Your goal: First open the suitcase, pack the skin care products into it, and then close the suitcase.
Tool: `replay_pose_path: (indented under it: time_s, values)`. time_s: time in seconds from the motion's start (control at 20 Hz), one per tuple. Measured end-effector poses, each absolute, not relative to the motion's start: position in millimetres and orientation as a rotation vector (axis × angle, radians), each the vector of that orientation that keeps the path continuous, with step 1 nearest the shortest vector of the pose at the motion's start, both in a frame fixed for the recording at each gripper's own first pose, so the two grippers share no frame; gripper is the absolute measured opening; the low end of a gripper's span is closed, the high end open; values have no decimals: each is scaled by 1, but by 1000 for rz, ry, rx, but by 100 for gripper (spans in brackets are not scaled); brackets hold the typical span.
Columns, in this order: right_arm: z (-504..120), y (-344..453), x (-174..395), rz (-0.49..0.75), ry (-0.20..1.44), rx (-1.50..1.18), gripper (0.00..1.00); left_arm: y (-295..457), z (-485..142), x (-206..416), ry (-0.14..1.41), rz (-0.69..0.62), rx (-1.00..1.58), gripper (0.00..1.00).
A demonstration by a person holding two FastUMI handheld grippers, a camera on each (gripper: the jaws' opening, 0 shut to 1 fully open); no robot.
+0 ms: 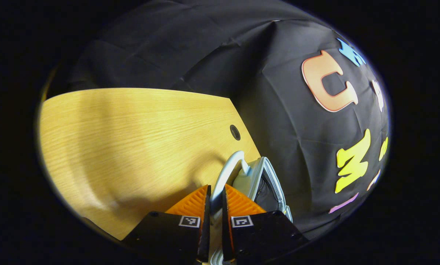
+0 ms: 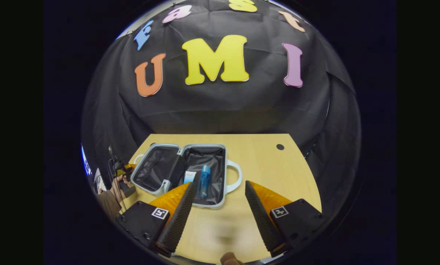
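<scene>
- Left gripper (image 1: 215,200), left gripper view: its two ribbed wedge fingers are clamped on the pale curved handle (image 1: 225,173) of the suitcase (image 1: 264,180); the handle's smooth loop runs up between them toward 12 o'clock
- Same view: the suitcase's rounded shell edge and dark lining sit at about 2 o'clock from the fingers, at the table's edge
- Table (image 1: 131,140): light wood grain, smooth, with a small round dark hole (image 1: 235,132) near its far corner
- Right gripper (image 2: 220,191), right gripper view: fingers spread wide, nothing between them, hovering above bare tabletop (image 2: 271,165); finger faces finely ridged
- Suitcase (image 2: 225,162) in that view lies open flat at 11 o'clock from the right gripper, a pale hard shell with rounded corners, both halves lined in crinkled dark fabric
- In the right-hand half: a slim blue bottle (image 2: 205,180), cylindrical, and just beside it at 9 o'clock a pale tube (image 2: 190,177), partly hidden by the finger
- White loop handle (image 2: 236,176) juts from the case at 3 o'clock
- At the case's 9 o'clock side, a hand (image 2: 117,183) with a brown sleeve holds the other gripper
</scene>
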State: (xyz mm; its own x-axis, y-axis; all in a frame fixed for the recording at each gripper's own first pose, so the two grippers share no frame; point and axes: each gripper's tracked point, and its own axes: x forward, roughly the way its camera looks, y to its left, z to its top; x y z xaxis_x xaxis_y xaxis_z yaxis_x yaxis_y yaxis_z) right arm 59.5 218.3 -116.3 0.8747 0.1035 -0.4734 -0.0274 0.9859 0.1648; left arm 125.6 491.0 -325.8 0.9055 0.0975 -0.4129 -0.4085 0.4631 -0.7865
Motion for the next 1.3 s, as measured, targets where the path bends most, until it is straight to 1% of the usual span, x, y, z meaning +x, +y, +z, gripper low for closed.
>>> replay_pose_path:
  time_s: [0.1, 0.15, 0.2, 0.4, 0.7, 0.85, 0.9, 1.05, 1.3]
  values:
    - [-101, 202, 49, 24, 480, 163, 82, 492, -313, 123, 342, 342, -1004, 13]
    - [-89, 196, 45, 19, 448, 173, 82, 493, -301, 123, 325, 352, -979, 4]
    - [-76, 188, 40, 6, 417, 168, 82, 496, -288, 122, 305, 358, -960, 13]
    - [-35, 152, 16, -32, 289, 91, 82, 485, -226, 121, 251, 359, -886, 12]
    - [11, 123, -14, 27, 136, 62, 82, 427, -130, 114, 161, 347, -603, 12]
    - [16, 105, -25, 46, 113, 93, 82, 384, -104, 112, 144, 376, -453, 12]
    - [17, 95, -29, 43, 108, 100, 81, 368, -95, 112, 140, 382, -418, 12]
    - [21, 70, -37, 29, 82, 94, 82, 327, -73, 110, 120, 385, -293, 12]
    - [20, 41, -42, 44, 65, 86, 82, 236, -58, 126, 134, 326, -1, 12]
